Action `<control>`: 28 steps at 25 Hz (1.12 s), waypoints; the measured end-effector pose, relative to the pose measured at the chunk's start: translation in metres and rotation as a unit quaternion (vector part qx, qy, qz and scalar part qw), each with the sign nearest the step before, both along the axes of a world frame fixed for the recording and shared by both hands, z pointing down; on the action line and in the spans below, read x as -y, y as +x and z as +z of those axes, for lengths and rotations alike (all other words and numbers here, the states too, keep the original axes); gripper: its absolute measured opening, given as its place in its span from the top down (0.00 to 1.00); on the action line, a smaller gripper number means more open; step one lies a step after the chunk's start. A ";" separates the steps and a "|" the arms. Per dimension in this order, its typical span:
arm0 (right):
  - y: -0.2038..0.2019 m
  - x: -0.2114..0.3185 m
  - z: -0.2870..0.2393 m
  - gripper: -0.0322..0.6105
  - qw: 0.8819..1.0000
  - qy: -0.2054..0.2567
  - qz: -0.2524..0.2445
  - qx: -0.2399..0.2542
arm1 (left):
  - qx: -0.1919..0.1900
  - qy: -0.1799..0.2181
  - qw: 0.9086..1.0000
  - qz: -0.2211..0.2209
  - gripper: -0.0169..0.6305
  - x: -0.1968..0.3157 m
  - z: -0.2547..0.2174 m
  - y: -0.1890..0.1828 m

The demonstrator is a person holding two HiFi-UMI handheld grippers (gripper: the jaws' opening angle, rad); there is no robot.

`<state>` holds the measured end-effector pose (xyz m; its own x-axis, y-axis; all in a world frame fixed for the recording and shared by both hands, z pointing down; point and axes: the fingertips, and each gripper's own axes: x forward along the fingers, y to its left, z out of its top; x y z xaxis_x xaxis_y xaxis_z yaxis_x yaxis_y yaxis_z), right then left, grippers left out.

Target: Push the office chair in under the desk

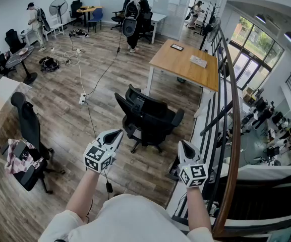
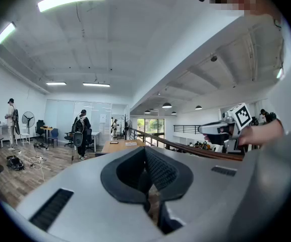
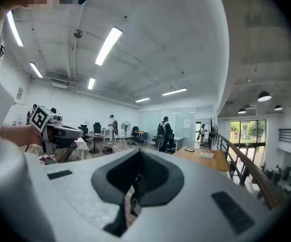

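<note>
In the head view, a black office chair (image 1: 148, 117) stands on the wood floor, pulled out from the near end of a wooden desk (image 1: 183, 62). It stands apart from the desk, with its back toward me. My left gripper (image 1: 116, 133) is held just short of the chair's left side, jaws shut and empty. My right gripper (image 1: 184, 144) hovers near the chair's right side, also shut with nothing in it. Neither touches the chair. The desk (image 2: 119, 145) shows far off in the left gripper view, and the desk (image 3: 206, 158) also appears in the right gripper view. The chair is hidden in both gripper views.
A second black chair (image 1: 29, 135) draped with clothes stands at the left. A railing (image 1: 226, 135) runs close along the right. A power strip and cables (image 1: 84, 97) lie on the floor ahead. People (image 1: 134, 14) stand at the far desks.
</note>
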<state>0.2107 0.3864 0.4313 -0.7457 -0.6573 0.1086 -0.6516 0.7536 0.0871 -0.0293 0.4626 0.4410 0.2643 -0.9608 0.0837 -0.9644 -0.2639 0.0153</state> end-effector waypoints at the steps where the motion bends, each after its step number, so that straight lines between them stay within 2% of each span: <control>1: 0.000 0.000 0.000 0.95 1.000 0.000 0.000 0.000 | -0.001 0.000 1.000 0.000 0.98 0.000 0.000 0.000; 28: -0.021 -0.013 0.013 0.95 1.000 -0.011 0.015 -0.003 | -0.004 -0.017 1.000 0.011 0.98 -0.011 0.017 -0.018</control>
